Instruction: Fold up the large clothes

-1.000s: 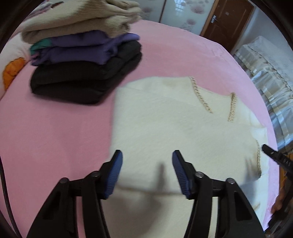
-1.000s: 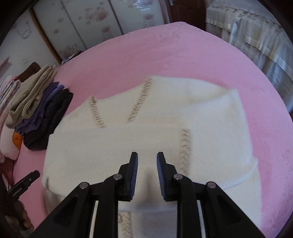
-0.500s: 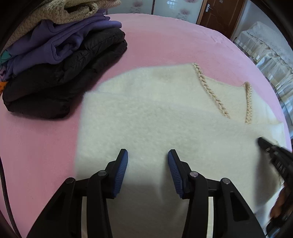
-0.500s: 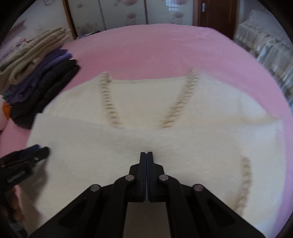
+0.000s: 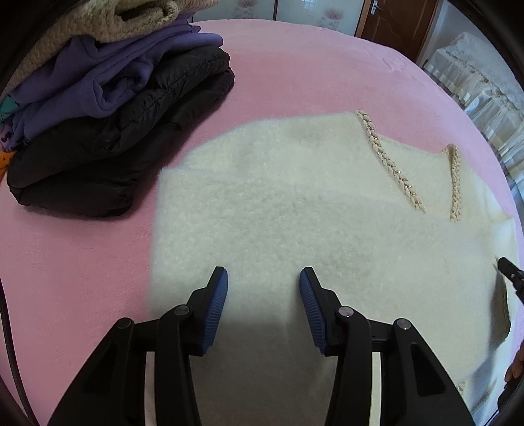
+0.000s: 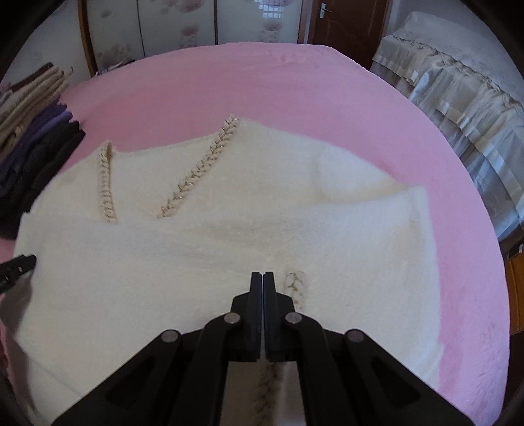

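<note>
A cream fleece garment [image 5: 311, 213] with braided gold trim [image 5: 389, 160] lies partly folded on the pink bed; it also shows in the right wrist view [image 6: 229, 236]. My left gripper [image 5: 263, 281] is open just above the garment's near left part, with nothing between its blue pads. My right gripper [image 6: 263, 278] is shut over the garment's near edge beside a trim strip [image 6: 294, 285]; whether cloth is pinched between its pads is hidden. Its tip shows at the right edge of the left wrist view [image 5: 509, 270].
A stack of folded clothes, black [image 5: 108, 144], purple [image 5: 108, 82] and beige [image 5: 98, 23], sits at the bed's left [image 6: 29, 137]. Pink bedding [image 6: 262, 85] stretches beyond the garment. A second bed with a cream cover [image 6: 458, 98] stands right. Wardrobe doors and a brown door stand behind.
My right gripper went from open to shut over the garment's near edge. My left gripper moved forward and left over the garment, staying open. The clothes stack now looks closer.
</note>
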{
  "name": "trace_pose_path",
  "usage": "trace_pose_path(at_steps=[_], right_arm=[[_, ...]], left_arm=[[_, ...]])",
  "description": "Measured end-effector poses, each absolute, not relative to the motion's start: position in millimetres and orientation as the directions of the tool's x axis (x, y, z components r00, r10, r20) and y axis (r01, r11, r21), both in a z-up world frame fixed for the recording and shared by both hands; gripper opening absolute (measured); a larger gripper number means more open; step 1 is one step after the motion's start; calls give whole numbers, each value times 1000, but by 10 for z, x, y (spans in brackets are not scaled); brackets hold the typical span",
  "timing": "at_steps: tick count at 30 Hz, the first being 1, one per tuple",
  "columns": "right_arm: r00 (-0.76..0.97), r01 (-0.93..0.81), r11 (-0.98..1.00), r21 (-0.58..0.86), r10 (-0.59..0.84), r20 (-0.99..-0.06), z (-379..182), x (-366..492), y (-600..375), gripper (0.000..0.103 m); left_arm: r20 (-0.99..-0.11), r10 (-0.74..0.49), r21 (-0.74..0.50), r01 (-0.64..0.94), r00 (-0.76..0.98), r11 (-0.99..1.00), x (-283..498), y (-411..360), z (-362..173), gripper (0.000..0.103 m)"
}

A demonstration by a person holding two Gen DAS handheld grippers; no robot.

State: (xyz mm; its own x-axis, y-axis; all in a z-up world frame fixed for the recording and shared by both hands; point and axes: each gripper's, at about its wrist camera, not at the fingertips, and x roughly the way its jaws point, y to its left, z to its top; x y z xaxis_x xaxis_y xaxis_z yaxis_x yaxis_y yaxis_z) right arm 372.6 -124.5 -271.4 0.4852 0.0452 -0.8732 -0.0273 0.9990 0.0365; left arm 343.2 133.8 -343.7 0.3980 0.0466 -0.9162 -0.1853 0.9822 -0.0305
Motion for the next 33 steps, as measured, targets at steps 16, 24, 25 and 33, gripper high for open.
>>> trace_pose_path(at_steps=[16, 24, 25, 33], right_arm=[[418, -181, 956, 230, 287, -862, -2769, 2843, -418, 0], [448, -64, 989, 135, 150, -881, -2895, 2893, -1174, 0], [447, -55, 988, 144, 154, -881, -2909, 2892, -1258, 0], [434, -71, 993, 96, 118, -893, -2966, 2909, -1260, 0]], left_arm=[[-910, 55, -21, -179, 410, 984, 2639, 1023, -3321, 59], [-901, 108, 40, -168, 421, 985, 2558, 1032, -3393, 59], [-901, 114, 43, -176, 419, 983, 2546, 1036, -3405, 59], [-898, 160, 89, -188, 410, 978, 2603, 1022, -3605, 62]])
